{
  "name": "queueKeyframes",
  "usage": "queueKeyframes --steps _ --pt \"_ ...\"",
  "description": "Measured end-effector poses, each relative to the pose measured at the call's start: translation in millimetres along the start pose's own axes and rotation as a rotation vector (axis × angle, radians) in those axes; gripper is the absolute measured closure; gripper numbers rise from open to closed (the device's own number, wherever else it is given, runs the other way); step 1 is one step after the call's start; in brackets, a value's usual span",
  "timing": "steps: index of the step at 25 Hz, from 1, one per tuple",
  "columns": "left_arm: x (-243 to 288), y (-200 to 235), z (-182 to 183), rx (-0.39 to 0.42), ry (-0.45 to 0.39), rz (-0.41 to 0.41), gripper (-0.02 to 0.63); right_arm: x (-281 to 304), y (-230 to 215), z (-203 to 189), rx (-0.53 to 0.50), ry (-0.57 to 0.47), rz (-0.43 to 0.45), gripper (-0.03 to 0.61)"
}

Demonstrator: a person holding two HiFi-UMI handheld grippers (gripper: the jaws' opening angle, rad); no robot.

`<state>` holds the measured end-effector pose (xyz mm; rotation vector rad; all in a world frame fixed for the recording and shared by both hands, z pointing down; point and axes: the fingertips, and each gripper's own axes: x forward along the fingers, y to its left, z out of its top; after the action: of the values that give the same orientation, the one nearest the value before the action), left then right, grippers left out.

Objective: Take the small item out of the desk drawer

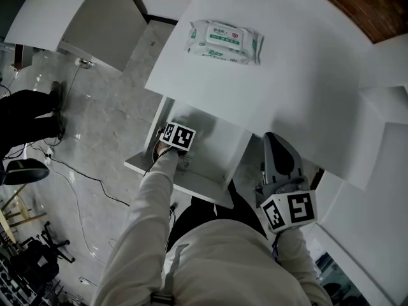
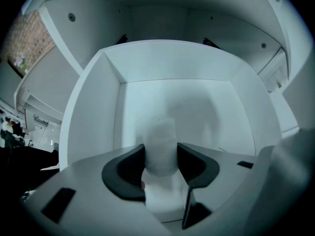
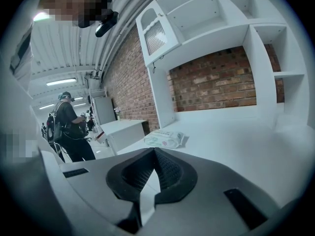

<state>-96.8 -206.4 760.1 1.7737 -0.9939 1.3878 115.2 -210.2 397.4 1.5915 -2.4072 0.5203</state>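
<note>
The small pale cylinder-like item (image 2: 161, 139) stands in the open white desk drawer (image 2: 93, 117), directly between the jaws of the left tool (image 2: 160, 157), which points steeply down into the drawer; the item's long axis runs roughly in line with that tool; the dark pads stand wide apart and flank it closely, and through the blur they do not seem to press yet; the right tool (image 3: 153, 170), jaws together and empty, hangs over the white worktop (image 3: 256, 146), well apart from the drawer.
</note>
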Motion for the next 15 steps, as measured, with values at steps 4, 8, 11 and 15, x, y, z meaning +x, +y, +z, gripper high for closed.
queueKeyframes --steps 4,8,11,15 --pt "6.7 -7.3 -1.4 -0.016 -0.009 -0.035 0.413 0.8 0.8 0.0 0.002 -0.002 0.007 0.551" --pt "-5.6 -16.3 8.8 -0.012 -0.050 -0.051 0.416 1.3 4.1 0.5 0.005 -0.009 0.015 0.551" --pt "-22.9 -23.4 19.3 -0.015 -0.099 -0.066 0.417 1.1 10.7 2.6 0.004 -0.020 0.029 0.551" --pt "-50.6 -31.8 32.0 -0.011 -0.166 -0.082 0.417 -0.8 19.1 5.6 0.002 -0.033 0.045 0.551"
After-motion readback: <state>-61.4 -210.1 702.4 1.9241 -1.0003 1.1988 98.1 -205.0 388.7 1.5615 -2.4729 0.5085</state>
